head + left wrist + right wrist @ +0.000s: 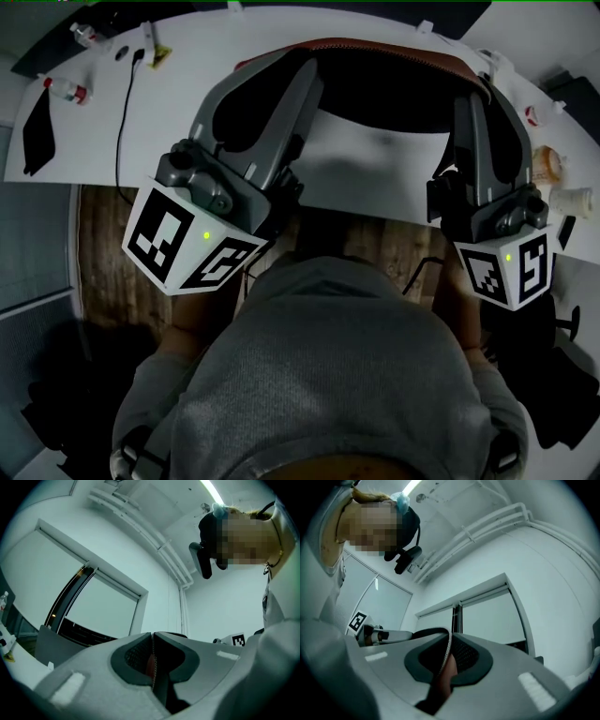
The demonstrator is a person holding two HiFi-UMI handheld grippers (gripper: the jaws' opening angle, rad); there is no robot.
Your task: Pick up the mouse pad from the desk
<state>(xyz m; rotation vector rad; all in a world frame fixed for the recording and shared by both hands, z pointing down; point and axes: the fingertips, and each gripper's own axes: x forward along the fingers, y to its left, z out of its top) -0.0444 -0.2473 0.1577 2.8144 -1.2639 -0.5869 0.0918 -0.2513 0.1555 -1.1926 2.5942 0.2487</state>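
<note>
The mouse pad, black with a red-brown rim, hangs in a curve above the white desk, stretched between both grippers. My left gripper is shut on its left end, my right gripper on its right end. The left gripper view has the left gripper tilted up toward wall and ceiling, a thin strip of the pad pinched between the pads. In the right gripper view, the right gripper clamps the pad's edge, and the pad arcs away to the left.
Small bottles and a black cable lie on the desk's left part, next to a flat black item. Cups stand at the right end. The person's grey sweater fills the foreground above wooden floor.
</note>
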